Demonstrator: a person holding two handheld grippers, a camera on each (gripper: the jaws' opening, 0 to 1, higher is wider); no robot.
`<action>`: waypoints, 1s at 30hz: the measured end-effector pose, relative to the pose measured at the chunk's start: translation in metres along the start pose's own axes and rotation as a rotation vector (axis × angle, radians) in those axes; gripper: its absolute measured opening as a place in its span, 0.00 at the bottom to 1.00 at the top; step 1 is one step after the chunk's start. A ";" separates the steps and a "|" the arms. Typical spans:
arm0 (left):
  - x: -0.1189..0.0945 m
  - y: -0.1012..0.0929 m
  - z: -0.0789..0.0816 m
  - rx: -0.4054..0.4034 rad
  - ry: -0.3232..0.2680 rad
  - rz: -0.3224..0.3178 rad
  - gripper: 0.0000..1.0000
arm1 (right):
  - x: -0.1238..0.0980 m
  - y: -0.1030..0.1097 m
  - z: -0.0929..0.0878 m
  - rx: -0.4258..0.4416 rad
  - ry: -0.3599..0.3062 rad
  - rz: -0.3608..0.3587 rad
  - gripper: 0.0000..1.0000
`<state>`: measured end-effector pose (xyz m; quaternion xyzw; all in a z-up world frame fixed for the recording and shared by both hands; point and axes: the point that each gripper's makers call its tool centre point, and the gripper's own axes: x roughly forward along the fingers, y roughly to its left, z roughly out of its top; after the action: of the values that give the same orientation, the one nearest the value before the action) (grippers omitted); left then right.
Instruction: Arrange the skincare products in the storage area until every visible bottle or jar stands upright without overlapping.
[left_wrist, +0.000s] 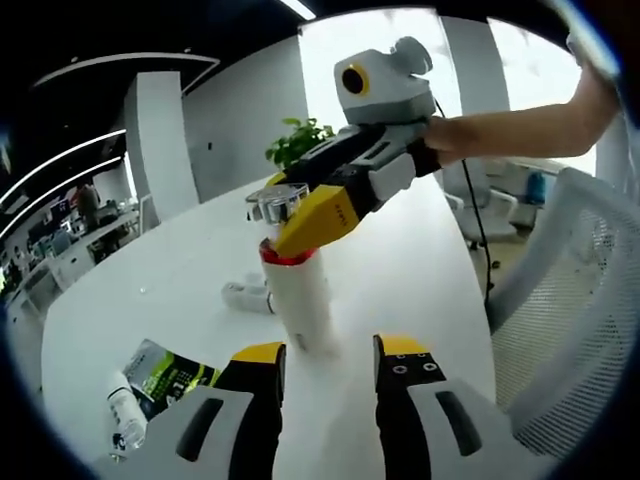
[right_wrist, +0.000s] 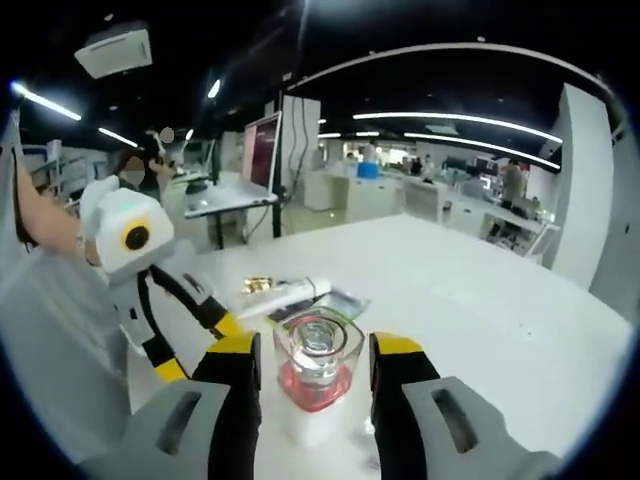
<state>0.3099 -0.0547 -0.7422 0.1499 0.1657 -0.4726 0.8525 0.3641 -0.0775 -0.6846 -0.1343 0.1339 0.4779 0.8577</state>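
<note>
A white bottle (left_wrist: 298, 300) with a red collar and a clear cap (right_wrist: 318, 350) stands upright on the white table (left_wrist: 160, 270). My right gripper (right_wrist: 316, 345) is open, its jaws close on either side of the cap with thin gaps showing; it reaches in from the right at the cap (left_wrist: 300, 215). My left gripper (left_wrist: 330, 352) is open and holds nothing, just short of the bottle's base. A small white bottle (left_wrist: 246, 296) lies on its side behind the standing one. Another white bottle (left_wrist: 125, 415) lies at the lower left next to a green and black packet (left_wrist: 172, 375).
A white tube (right_wrist: 290, 293), a dark packet (right_wrist: 342, 305) and a small gold item (right_wrist: 258, 285) lie beyond the cap. A potted plant (left_wrist: 300, 140) stands at the table's far end. A white mesh chair (left_wrist: 570, 300) is at the table's right edge. Office desks fill the background.
</note>
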 end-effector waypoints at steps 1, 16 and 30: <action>0.000 0.002 -0.001 -0.004 0.005 0.008 0.34 | 0.000 0.000 -0.001 0.004 0.004 -0.003 0.46; -0.006 0.006 -0.007 -0.001 0.057 0.029 0.33 | -0.021 0.010 -0.007 0.055 0.035 -0.057 0.93; -0.012 0.014 -0.011 -0.038 0.079 0.059 0.34 | -0.050 0.039 -0.005 0.210 0.111 -0.161 0.99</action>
<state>0.3146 -0.0340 -0.7461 0.1570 0.2035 -0.4379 0.8615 0.3048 -0.0984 -0.6756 -0.0804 0.2193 0.3827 0.8939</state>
